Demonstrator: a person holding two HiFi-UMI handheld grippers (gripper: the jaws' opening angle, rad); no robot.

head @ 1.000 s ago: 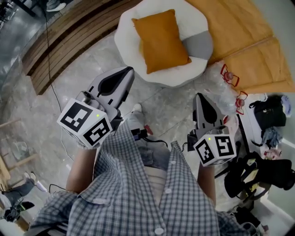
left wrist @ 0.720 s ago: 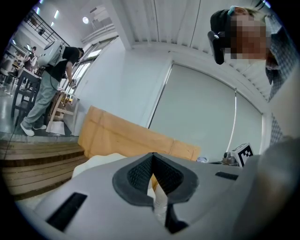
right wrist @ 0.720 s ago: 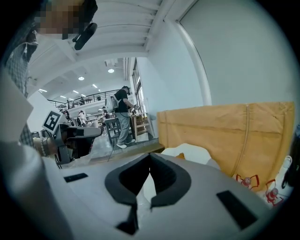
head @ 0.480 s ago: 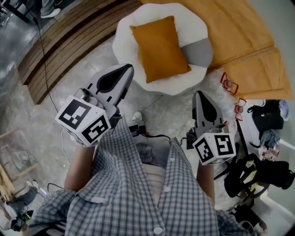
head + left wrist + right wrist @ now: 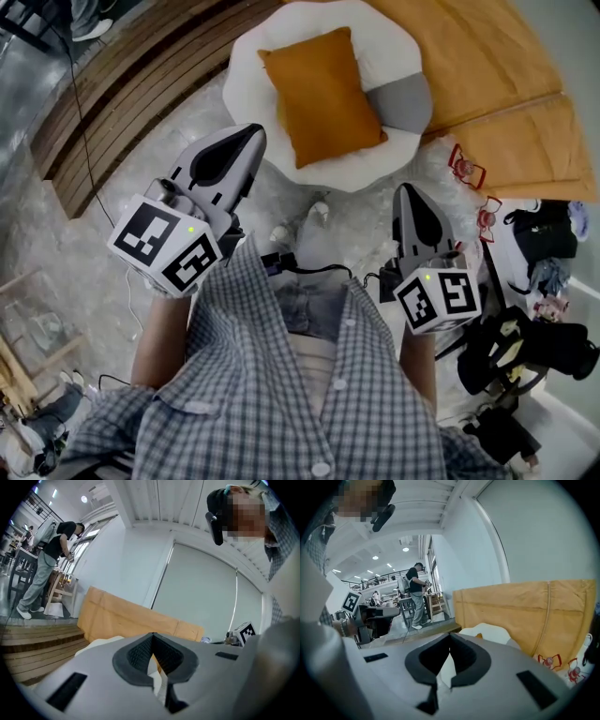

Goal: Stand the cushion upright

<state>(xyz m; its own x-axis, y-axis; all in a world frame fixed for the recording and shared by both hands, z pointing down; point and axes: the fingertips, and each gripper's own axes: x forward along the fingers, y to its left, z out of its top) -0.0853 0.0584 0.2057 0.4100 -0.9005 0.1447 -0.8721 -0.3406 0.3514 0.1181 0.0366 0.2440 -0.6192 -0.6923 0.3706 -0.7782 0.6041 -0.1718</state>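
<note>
**Task object.** The orange, square fabric cushion (image 5: 323,94) lay flat on its broad face on the round white upholstered seat with a scalloped edge (image 5: 251,56). Its surface was smooth and softly domed, and its corners were pointed. A smaller grey cushion (image 5: 405,98) touched its right edge on the same seat. Neither gripper touched the orange cushion; both were held nearer the person, well apart from it.

**Left gripper.** The left gripper (image 5: 255,134) had a smooth grey moulded shell that tapered to a point. That point was aimed towards the near left rim of the seat. In the left gripper view the two jaws met at the tip and held nothing. The dark ribbed pads (image 5: 138,654) formed a spade-shaped recess behind the tip. A white cube with black square markers (image 5: 169,246) sat at the rear of the gripper.

**Right gripper.** The right gripper (image 5: 405,191) had the same form, and its marker cube (image 5: 439,300) also sat at the rear. Its jaws were likewise pressed together and empty, with the tip short of the seat's near right rim.

**Surroundings.** A tan quilted mat (image 5: 487,66) stood behind and to the right of the seat. Curved steps of brown wooden slats (image 5: 122,94) ran to the left of it. The floor was glossy grey stone (image 5: 103,281). The person's checked shirt (image 5: 272,394) filled the lower part of the head view.
</note>
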